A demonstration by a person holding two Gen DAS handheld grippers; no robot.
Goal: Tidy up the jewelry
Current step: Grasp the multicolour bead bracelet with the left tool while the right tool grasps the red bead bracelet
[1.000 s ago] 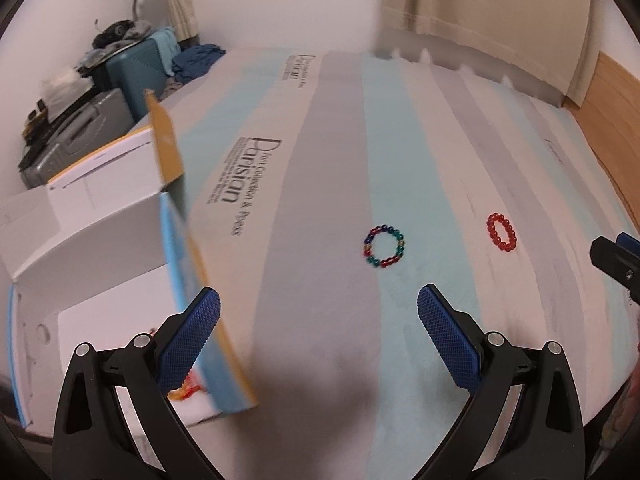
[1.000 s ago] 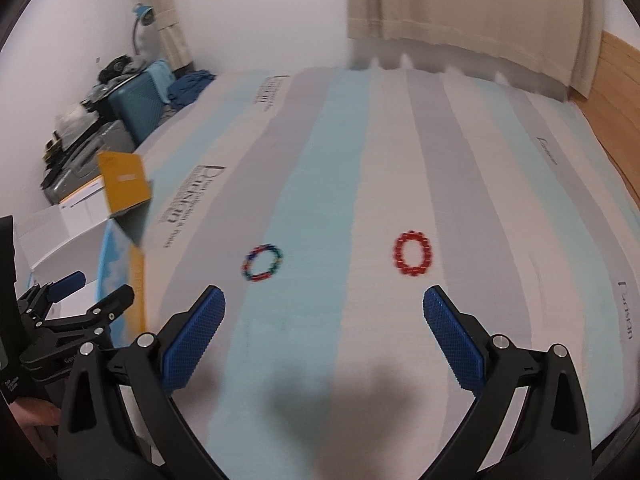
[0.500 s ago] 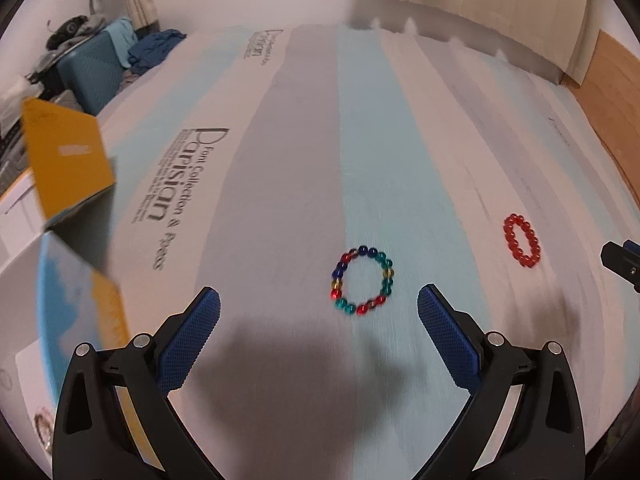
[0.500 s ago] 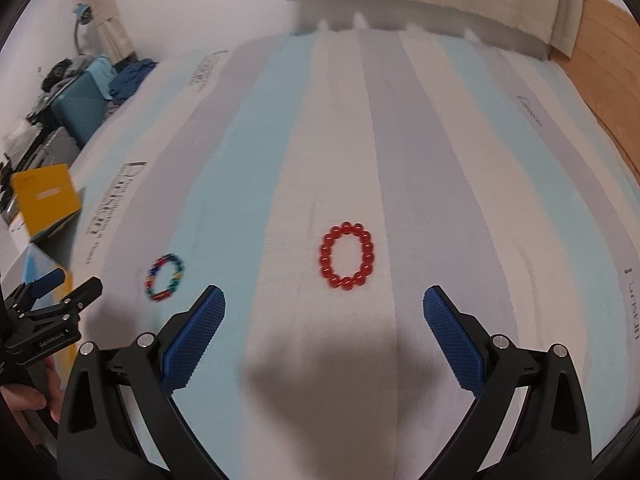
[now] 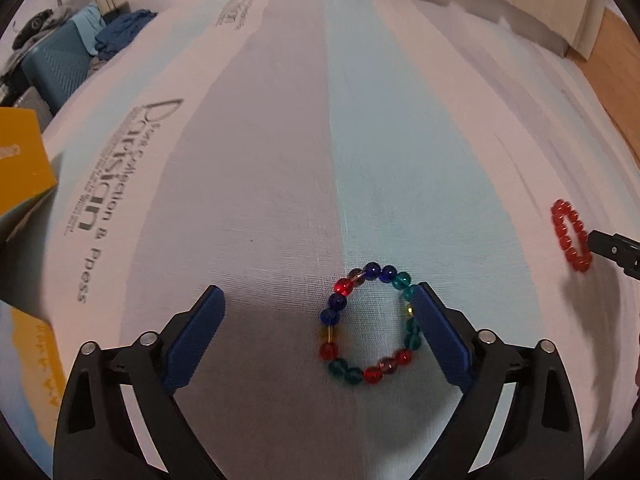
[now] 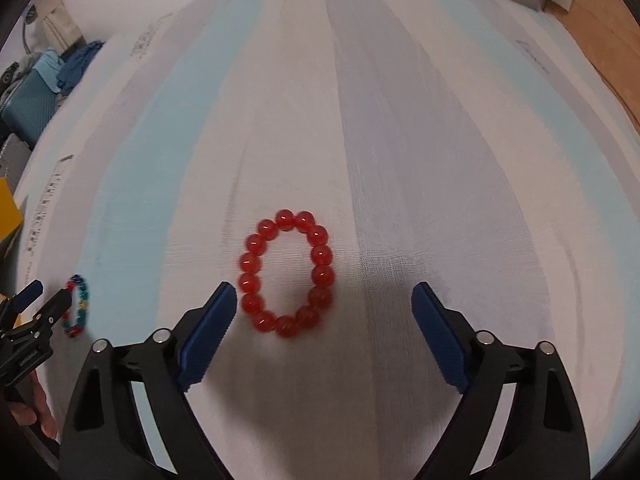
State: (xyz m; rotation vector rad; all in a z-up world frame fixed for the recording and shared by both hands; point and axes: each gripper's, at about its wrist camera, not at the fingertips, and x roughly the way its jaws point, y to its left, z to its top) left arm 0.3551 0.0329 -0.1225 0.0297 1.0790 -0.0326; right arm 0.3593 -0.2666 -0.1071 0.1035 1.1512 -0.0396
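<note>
A multicoloured bead bracelet (image 5: 370, 326) lies flat on the striped bedsheet (image 5: 280, 152). My left gripper (image 5: 318, 338) is open just above it, its right finger (image 5: 438, 336) over the bracelet's right edge. A red bead bracelet (image 6: 286, 274) lies on the sheet; it also shows at the far right of the left wrist view (image 5: 570, 240). My right gripper (image 6: 324, 336) is open close over it, the left finger (image 6: 208, 332) beside its lower left beads. The multicoloured bracelet (image 6: 78, 306) and the left gripper (image 6: 28, 320) show at the right wrist view's left edge.
A yellow box flap (image 5: 22, 160) stands at the left edge of the bed. A teal suitcase (image 5: 54, 64) and blue clothes (image 5: 122, 32) lie beyond the bed's far left corner. A wooden panel (image 6: 600, 20) runs along the right side.
Both grippers have moved forward and down toward their bracelets, which now look much larger and sit between the fingers. The box has slid out to the left edge. Both stay open.
</note>
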